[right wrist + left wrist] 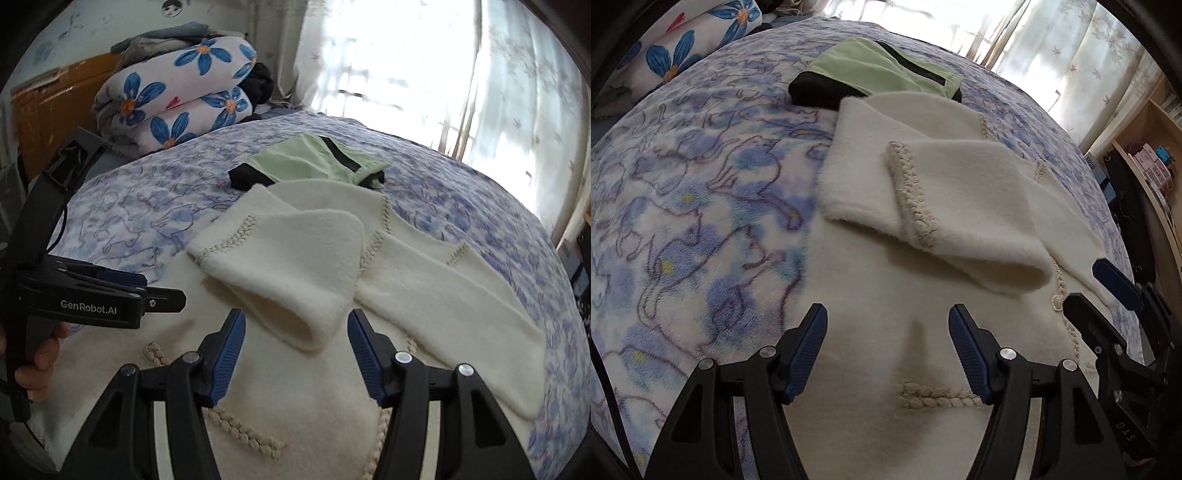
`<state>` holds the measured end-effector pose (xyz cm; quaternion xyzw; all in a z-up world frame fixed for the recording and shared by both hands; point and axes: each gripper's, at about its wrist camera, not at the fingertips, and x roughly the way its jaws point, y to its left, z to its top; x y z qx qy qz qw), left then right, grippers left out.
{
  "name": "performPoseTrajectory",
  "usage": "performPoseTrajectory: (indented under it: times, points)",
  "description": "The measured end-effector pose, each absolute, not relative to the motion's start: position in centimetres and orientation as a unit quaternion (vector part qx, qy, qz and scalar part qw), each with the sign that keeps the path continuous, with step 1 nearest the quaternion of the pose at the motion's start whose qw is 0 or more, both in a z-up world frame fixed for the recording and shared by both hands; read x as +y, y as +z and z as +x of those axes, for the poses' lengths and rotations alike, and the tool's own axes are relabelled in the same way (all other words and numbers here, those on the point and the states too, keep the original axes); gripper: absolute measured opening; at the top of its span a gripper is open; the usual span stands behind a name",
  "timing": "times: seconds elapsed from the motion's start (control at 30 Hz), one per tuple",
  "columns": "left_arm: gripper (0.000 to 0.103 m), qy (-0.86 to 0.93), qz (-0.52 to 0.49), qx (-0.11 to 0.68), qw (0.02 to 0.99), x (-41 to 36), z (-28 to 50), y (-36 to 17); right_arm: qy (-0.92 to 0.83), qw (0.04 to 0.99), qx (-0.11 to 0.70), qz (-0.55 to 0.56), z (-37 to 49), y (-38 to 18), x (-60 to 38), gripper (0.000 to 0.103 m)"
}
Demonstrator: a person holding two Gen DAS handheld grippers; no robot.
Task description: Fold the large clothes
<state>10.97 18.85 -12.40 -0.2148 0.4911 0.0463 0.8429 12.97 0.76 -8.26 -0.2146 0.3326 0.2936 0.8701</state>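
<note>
A cream fleece cardigan [886, 369] with braided trim lies spread on the bed. One sleeve [960, 221] is folded across its front, and the other sleeve [443, 295] lies straight out to the right. My left gripper [888, 332] hovers open over the cardigan's body, nothing between its blue pads. My right gripper [295, 332] is open too, just above the folded sleeve's rounded end [303, 325], and its pads do not press on it. Each gripper shows in the other view: the right gripper [1097, 295] at the right edge, the left gripper [162, 291] at the left, held by a hand [37, 365].
A folded green and black garment [882, 70] lies beyond the cardigan on the blue floral blanket [683, 221]. Stacked flowered quilts [177, 99] sit at the bed's far left by an orange-brown board [55, 99]. Curtains [388, 74] hang behind; a shelf [1145, 147] stands to the right.
</note>
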Motion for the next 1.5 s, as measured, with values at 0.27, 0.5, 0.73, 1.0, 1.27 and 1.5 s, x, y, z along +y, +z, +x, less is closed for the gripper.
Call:
performPoseTrajectory:
  times: [0.27, 0.5, 0.73, 1.0, 1.27, 1.5]
  points:
    - [0.067, 0.050, -0.229, 0.492, 0.838, 19.9, 10.9, -13.1, 0.247, 0.835, 0.331, -0.363, 16.0, -12.4, 6.8, 0.049]
    - [0.067, 0.053, -0.230, 0.491, 0.838, 20.1, 10.7, -13.3, 0.236, 0.902, 0.322, -0.162, 20.0, -4.6, 0.0, 0.008]
    - [0.067, 0.043, -0.221, 0.490, 0.842, 19.0, 11.3, -13.4, 0.073, 0.881, 0.466, 0.025, 24.0, -9.3, -14.4, 0.026]
    - [0.067, 0.019, -0.207, 0.484, 0.850, 20.1, 15.4, -12.0, 0.114, 0.844, 0.516, 0.086, 23.8, -12.5, -19.0, 0.031]
    - [0.067, 0.023, -0.203, 0.504, 0.839, 24.4, 24.8, -13.0, 0.122, 0.851, 0.499, 0.105, 31.4, -12.3, -18.9, 0.046]
    - [0.067, 0.032, -0.186, 0.540, 0.820, 25.0, 30.4, -15.9, 0.106, 0.839, 0.523, 0.111, 36.5, -15.0, -18.5, 0.046]
